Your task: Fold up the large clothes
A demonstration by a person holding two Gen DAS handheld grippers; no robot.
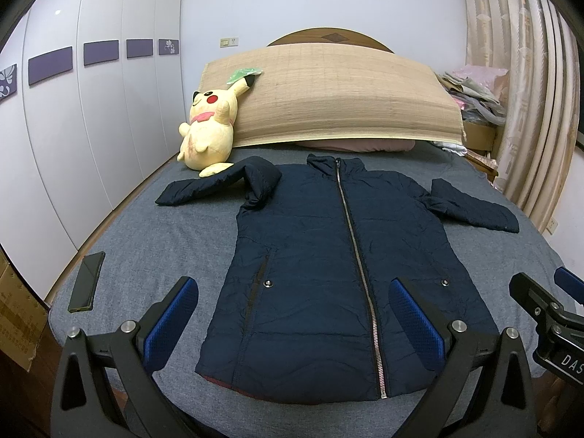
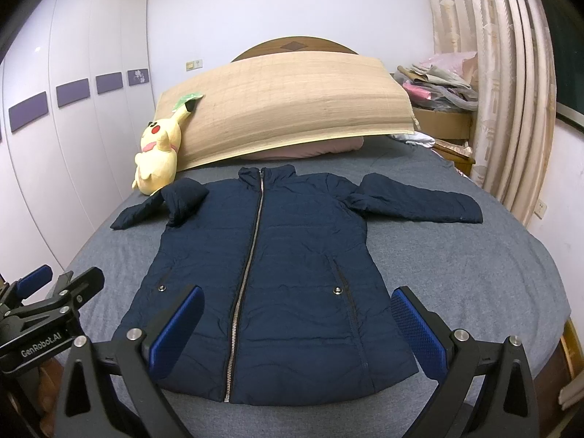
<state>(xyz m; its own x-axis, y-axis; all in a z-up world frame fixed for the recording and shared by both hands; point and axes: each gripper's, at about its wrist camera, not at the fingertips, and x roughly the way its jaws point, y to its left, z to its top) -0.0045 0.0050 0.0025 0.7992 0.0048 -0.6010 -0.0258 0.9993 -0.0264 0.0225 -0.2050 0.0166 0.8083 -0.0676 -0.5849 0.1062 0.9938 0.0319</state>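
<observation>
A navy zipped puffer jacket (image 1: 310, 255) (image 2: 284, 273) lies flat, front up, on the grey bed (image 1: 146, 255), collar toward the headboard. Its left sleeve (image 1: 204, 186) is bunched at the shoulder and points outward; the right sleeve (image 1: 474, 208) lies out to the side. My left gripper (image 1: 294, 310) hovers open over the hem's left half, holding nothing. My right gripper (image 2: 297, 314) hovers open over the hem's right half, also holding nothing. Each gripper shows at the edge of the other's view, the right gripper (image 1: 544, 284) and the left gripper (image 2: 62, 279).
A yellow plush toy (image 1: 210, 127) leans on a woven mat (image 1: 328, 98) draped over pillows at the head. A black phone (image 1: 85, 281) lies near the bed's left edge. White wardrobe doors (image 1: 91, 127) stand left, curtains (image 1: 529, 109) and a cluttered box (image 2: 441, 109) right.
</observation>
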